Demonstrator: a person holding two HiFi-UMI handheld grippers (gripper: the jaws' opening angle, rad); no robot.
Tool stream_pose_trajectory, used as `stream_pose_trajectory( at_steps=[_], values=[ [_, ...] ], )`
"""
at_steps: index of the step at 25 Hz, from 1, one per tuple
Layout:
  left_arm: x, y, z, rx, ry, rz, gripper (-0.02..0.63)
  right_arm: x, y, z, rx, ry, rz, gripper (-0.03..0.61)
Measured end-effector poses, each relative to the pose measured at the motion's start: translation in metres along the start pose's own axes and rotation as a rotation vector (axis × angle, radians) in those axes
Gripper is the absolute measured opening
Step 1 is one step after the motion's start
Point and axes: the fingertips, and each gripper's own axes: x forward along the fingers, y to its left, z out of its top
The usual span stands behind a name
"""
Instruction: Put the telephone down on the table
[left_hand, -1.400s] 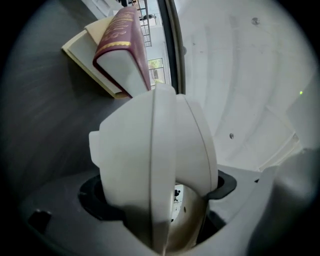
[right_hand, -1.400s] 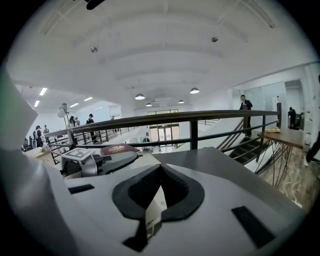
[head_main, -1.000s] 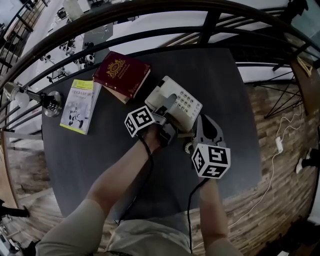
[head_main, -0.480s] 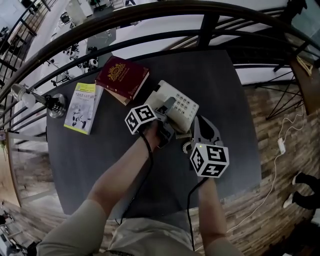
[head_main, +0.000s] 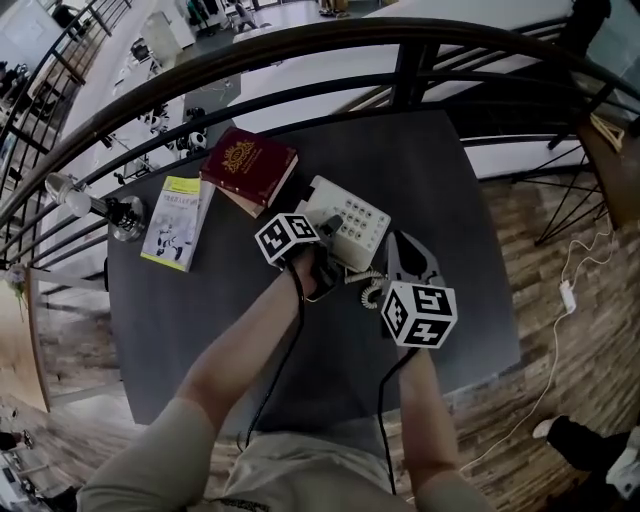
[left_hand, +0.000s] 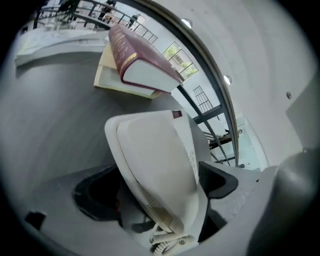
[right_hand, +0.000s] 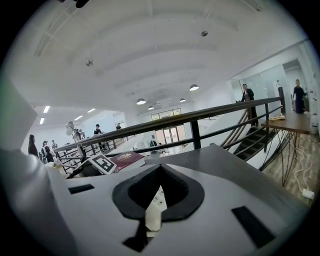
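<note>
Left gripper (left_hand: 157, 190) jaws clamped across the phone (left_hand: 150, 150). Right gripper (right_hand: 159, 197) jaws narrow, pinching a sliver of its keypad edge. Phone tilted, low over the table (head_main: 200, 320), near the book (head_main: 250, 165); best to level it, lower both sides together, and release only once flat.

Left gripper (head_main: 326, 232), right gripper (head_main: 411, 252): each topped by white cube (head_main: 287, 238) with black square markers. Ahead of cube: grey moulded body, black V-notched jaw pads (right_hand: 192, 197) (notch plain in gripper views). Behind cube: thin black cable (head_main: 380, 420) along bare forearm (head_main: 245, 345), khaki trousers (head_main: 300, 475) further back.
</note>
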Motion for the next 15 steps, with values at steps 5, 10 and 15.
stream_pose_trajectory(
  at_steps=[5,10,15],
  values=[
    [-0.037,-0.016,0.007,0.136,-0.069,0.015,0.480,-0.013,0.006,0.012,-0.013,-0.011,0.007,0.003],
    [-0.108,-0.045,0.013,0.218,-0.215,-0.064,0.479,-0.031,0.021,0.037,-0.004,-0.037,0.042,0.003],
    [-0.180,-0.074,0.014,0.290,-0.290,-0.148,0.462,-0.058,0.033,0.085,-0.050,-0.093,0.064,0.003]
  ],
)
